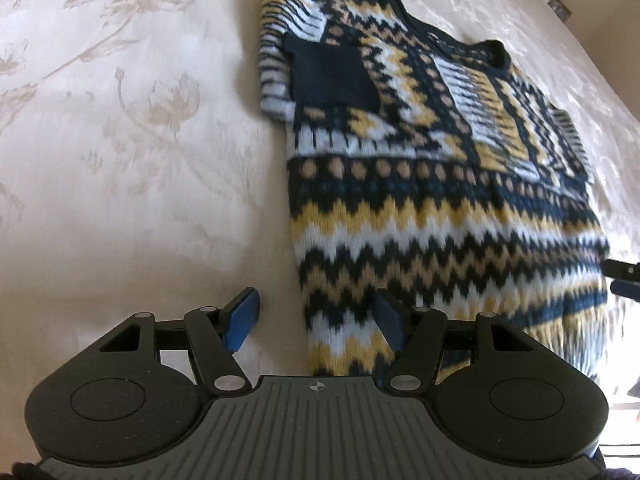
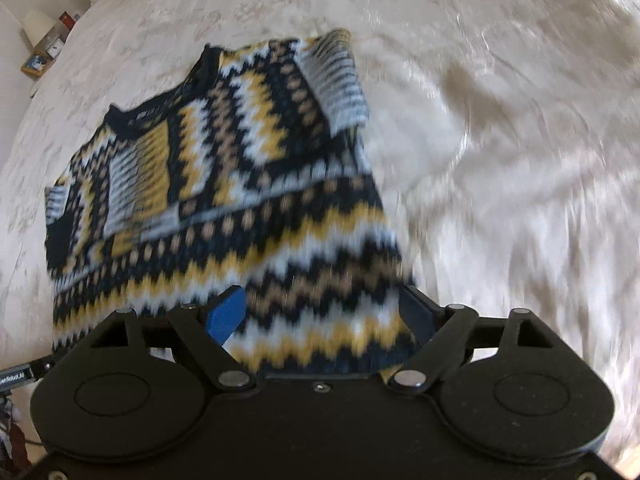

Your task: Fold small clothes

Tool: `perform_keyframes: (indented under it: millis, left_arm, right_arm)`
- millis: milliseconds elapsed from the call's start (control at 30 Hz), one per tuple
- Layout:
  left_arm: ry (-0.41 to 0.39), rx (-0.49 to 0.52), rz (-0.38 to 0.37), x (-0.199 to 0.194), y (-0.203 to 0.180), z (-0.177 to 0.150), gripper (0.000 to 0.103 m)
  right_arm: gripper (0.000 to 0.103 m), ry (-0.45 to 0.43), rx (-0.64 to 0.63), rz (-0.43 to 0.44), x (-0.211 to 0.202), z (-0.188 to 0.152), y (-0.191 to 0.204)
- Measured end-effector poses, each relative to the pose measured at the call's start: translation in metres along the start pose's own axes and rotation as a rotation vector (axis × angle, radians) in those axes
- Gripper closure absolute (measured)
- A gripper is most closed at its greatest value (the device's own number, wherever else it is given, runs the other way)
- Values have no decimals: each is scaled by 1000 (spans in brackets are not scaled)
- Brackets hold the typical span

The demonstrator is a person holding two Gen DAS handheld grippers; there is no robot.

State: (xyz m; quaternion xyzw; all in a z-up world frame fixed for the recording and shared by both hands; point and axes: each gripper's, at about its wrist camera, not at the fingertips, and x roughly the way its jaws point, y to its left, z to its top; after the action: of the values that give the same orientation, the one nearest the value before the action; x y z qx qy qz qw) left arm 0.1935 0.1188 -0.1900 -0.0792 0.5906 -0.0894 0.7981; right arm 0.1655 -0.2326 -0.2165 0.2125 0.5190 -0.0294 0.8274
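On the cream floral bedspread [image 1: 120, 160], your navy, yellow and white zigzag knitted sweater [image 1: 420, 184] lies with sleeves folded in. Your left gripper [image 1: 316, 320] is spread wide over its hem corner. Your right gripper [image 2: 320, 312] is spread too, hem between its fingers.

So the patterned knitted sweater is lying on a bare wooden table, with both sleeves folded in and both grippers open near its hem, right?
Not quite. The navy, yellow and white zigzag-patterned knitted sweater lies on a cream floral bedspread, not a bare wooden table; the left wrist view shows it clearly. The rest holds: both sleeves are folded in, and the left gripper and right gripper are open near its hem.
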Motion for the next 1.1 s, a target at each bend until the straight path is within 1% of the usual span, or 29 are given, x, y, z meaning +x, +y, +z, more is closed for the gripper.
perform_keyframes:
  millis: [67,167,300,400,500,567,733,767,900,1033,1100]
  left_arm:
    - [0,0,-3,-2,1,-7,42]
    - [-6,-8,1,-6,1,-15,42]
    - [-24,-53,7,-12,1,-27,42]
    - [-41,-76,21,-15,-1,-40,42]
    - [-50,-77,50,-13,-5,-49,41]
    - [-65,-80,61,-10,-9,-50,38]
    - [-66,-85,82,-4,-12,-51,30]
    - [-65,-84,86,-2,-13,-51,27]
    - [-59,-65,99,3,-19,-50,21]
    - [-56,-53,93,9,-22,-49,8]
    - [-53,-30,102,13,-26,-48,5]
  right_arm:
    - [12,9,6,5,-2,-13,1]
    - [12,19,17,13,-5,-29,0]
    - [12,36,8,14,-6,-49,-3]
    - [9,59,0,14,-2,-61,-8]
    - [8,74,-7,14,1,-72,-13]
    - [7,83,-12,24,4,-76,-17]
    - [0,89,-49,49,12,-81,-17]
    - [0,92,-56,49,13,-81,-16]
    - [0,98,-67,49,18,-83,-15]
    - [0,100,-57,63,22,-82,-19]
    - [0,100,-54,66,24,-81,-20]
